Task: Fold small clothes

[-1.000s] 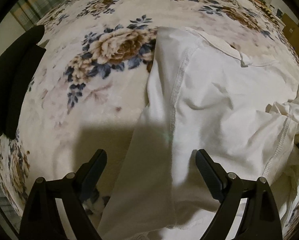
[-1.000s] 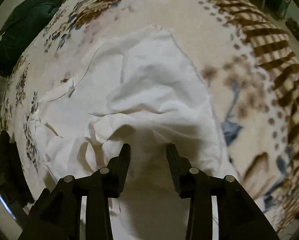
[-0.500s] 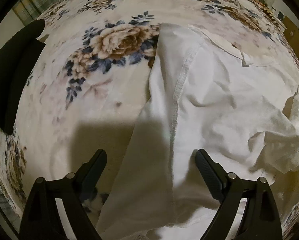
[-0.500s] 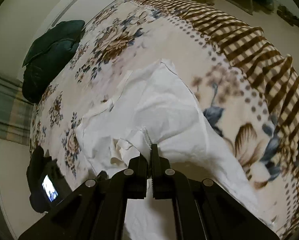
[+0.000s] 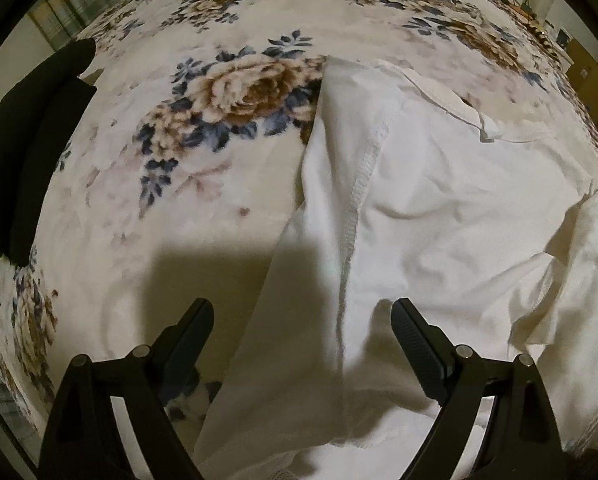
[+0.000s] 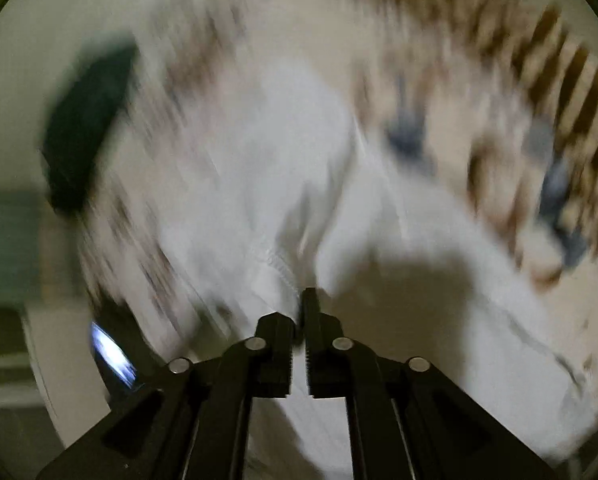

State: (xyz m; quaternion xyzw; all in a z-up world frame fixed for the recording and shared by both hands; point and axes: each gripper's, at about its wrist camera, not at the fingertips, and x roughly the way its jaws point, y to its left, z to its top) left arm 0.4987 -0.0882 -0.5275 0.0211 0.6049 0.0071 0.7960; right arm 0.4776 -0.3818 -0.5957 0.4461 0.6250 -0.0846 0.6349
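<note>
Now the white cotton T-shirt (image 5: 439, 208) lies spread on the cream floral fleece blanket (image 5: 147, 208) covering the bed, its stitched side seam running near to far. The left gripper (image 5: 302, 316) hovers with fingers spread wide, straddling the shirt's near left edge without touching it. In the blurred right wrist view, the right gripper (image 6: 301, 312) is clamped on a lifted fold of the shirt's hemmed edge. A dark green cushion (image 6: 87, 120) sits far left.

White cotton t-shirt (image 5: 439, 208) lies rumpled on the bed, stitched seam showing, one part (image 6: 283, 268) pinched up off it.
</note>
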